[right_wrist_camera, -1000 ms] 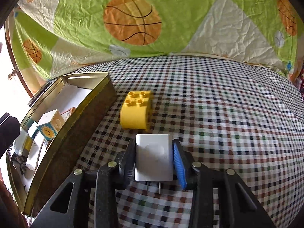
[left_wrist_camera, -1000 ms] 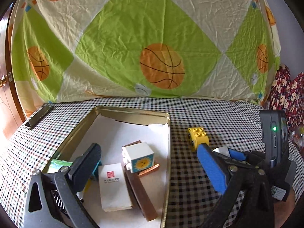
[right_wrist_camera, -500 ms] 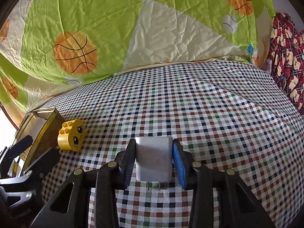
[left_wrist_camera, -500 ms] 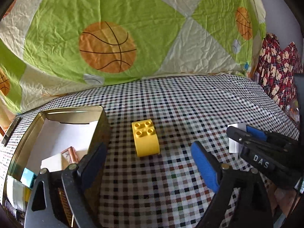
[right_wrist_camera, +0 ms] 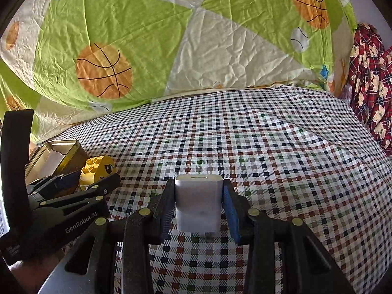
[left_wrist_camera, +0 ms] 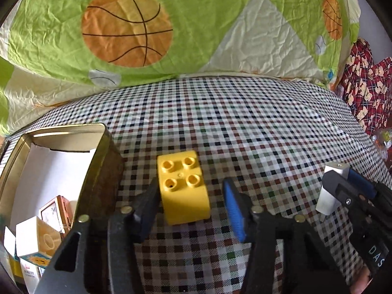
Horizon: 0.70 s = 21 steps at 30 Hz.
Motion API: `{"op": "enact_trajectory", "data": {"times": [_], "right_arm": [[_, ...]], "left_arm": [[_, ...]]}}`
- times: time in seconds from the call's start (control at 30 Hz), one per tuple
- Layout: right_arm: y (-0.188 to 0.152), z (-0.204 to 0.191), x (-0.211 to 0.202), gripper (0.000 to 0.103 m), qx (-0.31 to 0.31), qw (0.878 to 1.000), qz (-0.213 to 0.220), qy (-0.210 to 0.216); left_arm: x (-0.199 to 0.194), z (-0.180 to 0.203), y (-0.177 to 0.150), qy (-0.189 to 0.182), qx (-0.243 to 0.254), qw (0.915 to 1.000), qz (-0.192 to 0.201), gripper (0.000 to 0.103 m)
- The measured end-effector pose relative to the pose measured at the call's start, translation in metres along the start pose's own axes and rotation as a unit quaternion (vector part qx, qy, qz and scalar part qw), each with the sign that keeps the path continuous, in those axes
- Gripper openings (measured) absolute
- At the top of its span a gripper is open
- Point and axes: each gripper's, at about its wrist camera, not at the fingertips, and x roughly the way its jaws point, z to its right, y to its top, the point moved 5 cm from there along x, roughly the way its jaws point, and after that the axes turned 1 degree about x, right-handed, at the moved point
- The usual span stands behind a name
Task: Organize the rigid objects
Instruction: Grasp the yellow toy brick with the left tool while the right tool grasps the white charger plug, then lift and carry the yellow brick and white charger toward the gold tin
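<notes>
The left gripper (left_wrist_camera: 188, 203) was closing around the yellow block (left_wrist_camera: 182, 191), left pad touching it, blue right pad still clear. A lopsided squeeze could have shoved the block sideways on the checked cloth (left_wrist_camera: 245, 127) or twisted it against the tin box (left_wrist_camera: 105, 161) just to its left. The block was studded on top, rounded at the front, an angry face on its end. Off to the right, the right gripper (right_wrist_camera: 198, 208) was clamped on the white charger (right_wrist_camera: 198, 203), held above the cloth.
</notes>
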Motion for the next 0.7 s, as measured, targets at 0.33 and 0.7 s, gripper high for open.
{"op": "enact_trajectory", "data": {"times": [0.33,0.7], "right_arm": [[0.000,-0.006,-0.013,0.040,-0.009,0.999,0.030,0.021],[0.000,-0.015,-0.027,0.040,-0.014,0.997,0.061,0.035]], "left_arm": [[-0.023,0.002,-0.011,0.000,0.008,0.9994,0.033,0.030],[-0.056,-0.003,-0.022,0.017,0.003,0.9959,0.089,0.030]]}}
